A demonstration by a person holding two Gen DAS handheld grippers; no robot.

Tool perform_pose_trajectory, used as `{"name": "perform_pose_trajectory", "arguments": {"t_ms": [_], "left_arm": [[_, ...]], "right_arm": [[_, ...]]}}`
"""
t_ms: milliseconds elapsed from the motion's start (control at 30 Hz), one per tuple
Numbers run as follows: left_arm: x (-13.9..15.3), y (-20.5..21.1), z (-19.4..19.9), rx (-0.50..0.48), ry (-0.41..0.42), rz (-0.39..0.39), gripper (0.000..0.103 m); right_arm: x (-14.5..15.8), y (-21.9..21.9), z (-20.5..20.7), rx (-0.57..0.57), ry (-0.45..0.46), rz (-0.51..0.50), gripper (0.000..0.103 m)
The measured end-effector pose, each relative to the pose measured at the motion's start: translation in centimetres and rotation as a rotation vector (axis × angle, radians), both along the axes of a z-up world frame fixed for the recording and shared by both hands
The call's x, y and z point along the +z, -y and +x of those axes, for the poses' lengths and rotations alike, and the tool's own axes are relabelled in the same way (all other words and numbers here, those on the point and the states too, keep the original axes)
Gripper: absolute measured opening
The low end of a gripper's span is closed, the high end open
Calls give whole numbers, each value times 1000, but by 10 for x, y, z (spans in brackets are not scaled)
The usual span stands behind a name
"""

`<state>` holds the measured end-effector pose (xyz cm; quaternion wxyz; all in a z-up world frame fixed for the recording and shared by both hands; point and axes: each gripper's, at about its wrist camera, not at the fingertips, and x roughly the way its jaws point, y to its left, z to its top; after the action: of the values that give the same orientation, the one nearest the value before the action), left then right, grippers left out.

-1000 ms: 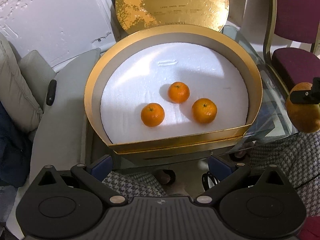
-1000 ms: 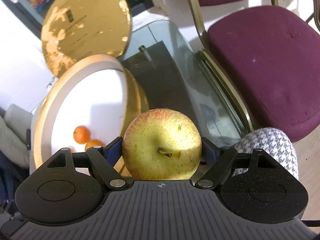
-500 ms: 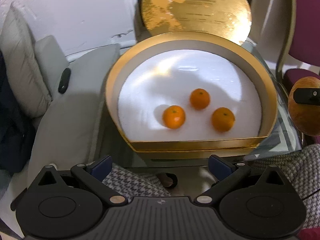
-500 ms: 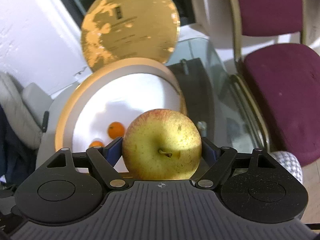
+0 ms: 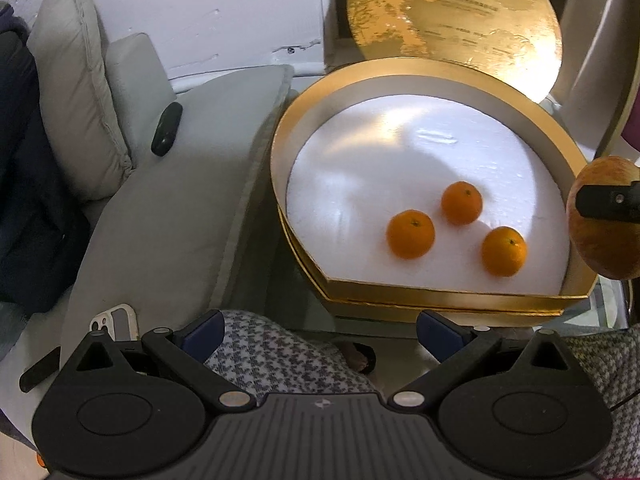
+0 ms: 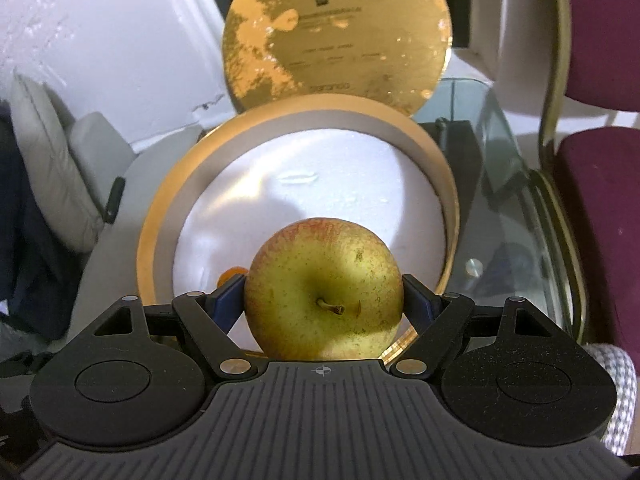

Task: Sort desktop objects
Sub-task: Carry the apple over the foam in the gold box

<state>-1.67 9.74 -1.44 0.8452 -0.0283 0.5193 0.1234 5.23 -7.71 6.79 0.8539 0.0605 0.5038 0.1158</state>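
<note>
1. The right tool [image 6: 323, 300] is clamped on an apple [image 6: 323, 290], one blue pad [image 6: 228, 298] on each flank, stem facing the camera.
2. The apple hangs above the near edge of a round gold box [image 6: 154, 236]; in the left view it shows at the right border [image 5: 604, 220], over the box's right rim.
3. The box [image 5: 280, 152] stands on a glass surface [image 6: 500, 208] and has a white foam floor.
4. Three oranges lie on the foam near the box's front wall: one left [image 5: 410, 234], one behind [image 5: 461, 202], one right [image 5: 504, 251]. They sit close together without touching.
5. From the right view only a sliver of one orange [image 6: 232, 272] shows beside the apple.
6. The gold lid [image 5: 456, 12] stands propped behind the box.
7. The left tool [image 5: 318, 334] has its jaws wide apart with nothing between them, short of the box's front wall.
8. A grey cushion [image 5: 168, 208] lies left of the box, with a phone [image 5: 114, 320] at its near end.
</note>
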Motion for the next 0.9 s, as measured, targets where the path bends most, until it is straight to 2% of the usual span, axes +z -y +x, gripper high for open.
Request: {"name": "perform_pose_trajectory", "arguments": {"t_ms": [467,900], "left_arm": [[-11,-8,16,17,-38,4,102],[-19,-14,17,35,-68,4,102]], "right_arm": [[-45,-11,73,-17,-54,-78,82],[-83,-21,101,-25,-129,-119,82]]}}
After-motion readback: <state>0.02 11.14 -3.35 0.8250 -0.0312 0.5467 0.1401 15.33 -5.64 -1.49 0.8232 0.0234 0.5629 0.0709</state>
